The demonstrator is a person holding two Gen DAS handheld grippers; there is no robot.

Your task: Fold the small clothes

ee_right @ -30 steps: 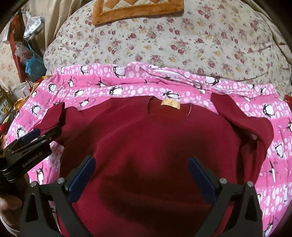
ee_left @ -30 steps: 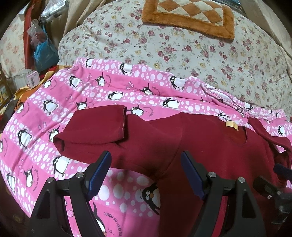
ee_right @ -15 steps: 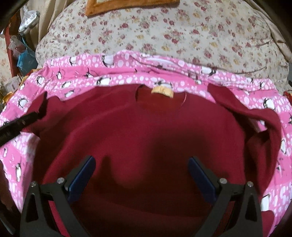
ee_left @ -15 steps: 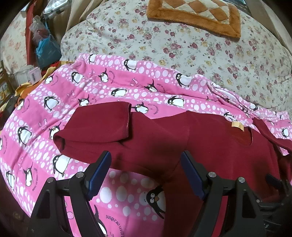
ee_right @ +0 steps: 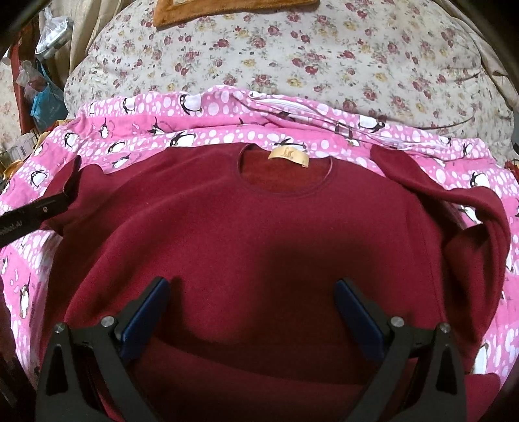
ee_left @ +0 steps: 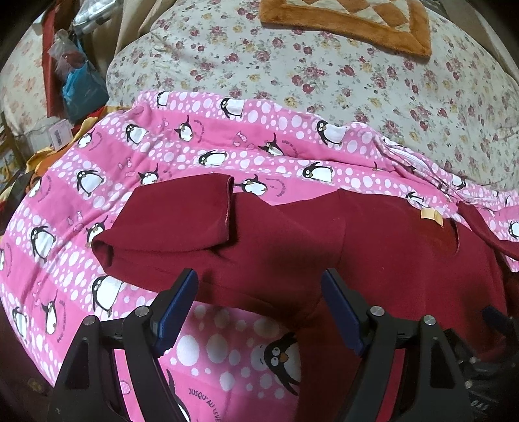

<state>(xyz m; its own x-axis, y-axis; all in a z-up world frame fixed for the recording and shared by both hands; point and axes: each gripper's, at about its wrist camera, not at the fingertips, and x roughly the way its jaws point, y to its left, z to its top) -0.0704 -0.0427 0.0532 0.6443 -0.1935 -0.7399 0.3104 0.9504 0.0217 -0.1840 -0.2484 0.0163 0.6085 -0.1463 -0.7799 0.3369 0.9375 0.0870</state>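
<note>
A dark red fleece sweater lies front up on a pink penguin blanket, collar and tan neck label at the far side. Its left sleeve is folded back inward over itself; its right sleeve bends down along the right side. My left gripper hovers open just above the sweater's left underarm, nothing between its fingers. My right gripper is open low over the lower chest, where a fold of the hem bulges. The left gripper's tip also shows at the sweater's left shoulder.
Behind the blanket rises a floral quilt with an orange checked mat on top. Bags, a blue plastic bag and boxes crowd the floor at the far left beyond the bed's edge.
Both grippers have moved forward and lower over the sweater. The right view now sits centred on the chest, and the left gripper shifted toward the left sleeve. Both stayed open.
</note>
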